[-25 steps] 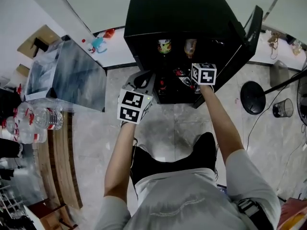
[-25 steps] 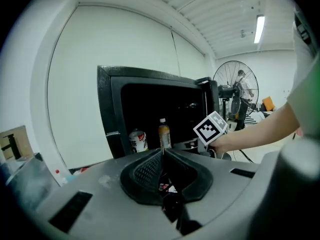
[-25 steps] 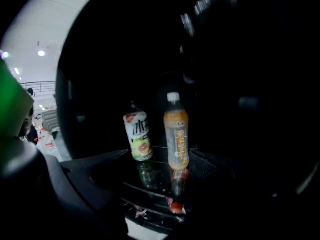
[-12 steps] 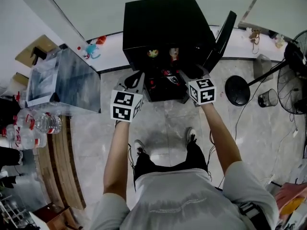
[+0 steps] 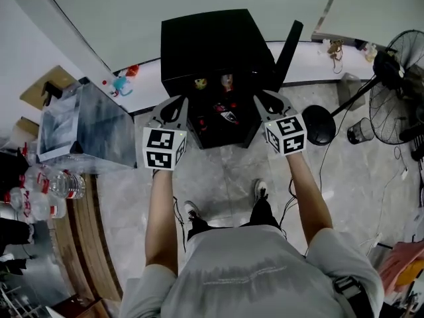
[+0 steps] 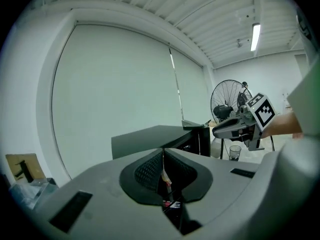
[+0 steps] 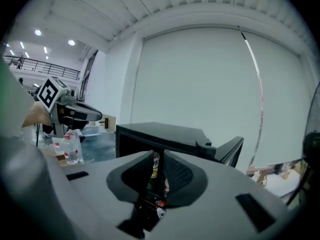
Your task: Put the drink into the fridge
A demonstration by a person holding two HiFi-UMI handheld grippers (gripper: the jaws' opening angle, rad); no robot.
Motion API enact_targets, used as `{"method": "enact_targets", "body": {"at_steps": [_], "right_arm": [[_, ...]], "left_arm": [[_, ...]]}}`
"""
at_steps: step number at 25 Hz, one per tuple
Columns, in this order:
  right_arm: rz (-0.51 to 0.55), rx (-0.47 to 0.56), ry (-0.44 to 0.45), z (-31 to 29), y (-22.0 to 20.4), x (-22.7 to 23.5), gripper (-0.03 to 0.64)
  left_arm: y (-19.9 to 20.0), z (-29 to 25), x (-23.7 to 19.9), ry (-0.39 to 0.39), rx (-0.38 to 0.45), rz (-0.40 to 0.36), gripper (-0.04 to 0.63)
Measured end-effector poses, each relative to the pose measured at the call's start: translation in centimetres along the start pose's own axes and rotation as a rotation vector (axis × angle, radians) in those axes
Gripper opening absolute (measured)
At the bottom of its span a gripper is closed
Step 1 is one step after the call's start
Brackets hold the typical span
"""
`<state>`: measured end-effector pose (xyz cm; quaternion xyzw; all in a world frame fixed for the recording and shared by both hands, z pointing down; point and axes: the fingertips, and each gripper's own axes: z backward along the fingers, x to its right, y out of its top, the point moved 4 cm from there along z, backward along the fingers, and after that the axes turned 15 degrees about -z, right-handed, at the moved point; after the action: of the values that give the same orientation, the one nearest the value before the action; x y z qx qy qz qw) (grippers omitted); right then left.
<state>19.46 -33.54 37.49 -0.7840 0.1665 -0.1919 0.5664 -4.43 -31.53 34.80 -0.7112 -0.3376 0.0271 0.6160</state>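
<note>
1. I'm holding the left tool [image 5: 173,106] at centre left of the head view, its jaws pressed together with nothing between them.
2. I'm carrying the right tool [image 5: 270,102] at centre right, closed down to a thin slit and likewise gripping nothing.
3. Both are pointing at the black fridge [image 5: 212,42] in the upper centre, hanging just short of its opening.
4. Drinks [image 5: 226,82] are standing on its shelves, so I'm judging the placing done, though I cannot tell which was mine.
5. The door [image 5: 287,44] is standing open; I'm reckoning shutting it is all that's left.
</note>
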Motion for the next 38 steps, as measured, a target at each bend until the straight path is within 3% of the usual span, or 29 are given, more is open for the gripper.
{"method": "enact_targets", "body": {"at_steps": [6, 17, 38], "right_arm": [[0.051, 0.084, -0.029, 2.8, 4.3, 0.1, 0.005], [0.104, 0.178, -0.010, 5.6, 9.4, -1.2, 0.002], [0.172, 0.192, 0.050, 6.3, 11.4, -3.7, 0.001]], "left_arm": [[3.4, 0.9, -0.9, 0.015, 0.063, -0.039, 0.015], [6.8, 2.5, -2.0, 0.040, 0.121, -0.096, 0.015], [9.4, 3.7, -2.6, 0.039, 0.183, -0.127, 0.015]]}}
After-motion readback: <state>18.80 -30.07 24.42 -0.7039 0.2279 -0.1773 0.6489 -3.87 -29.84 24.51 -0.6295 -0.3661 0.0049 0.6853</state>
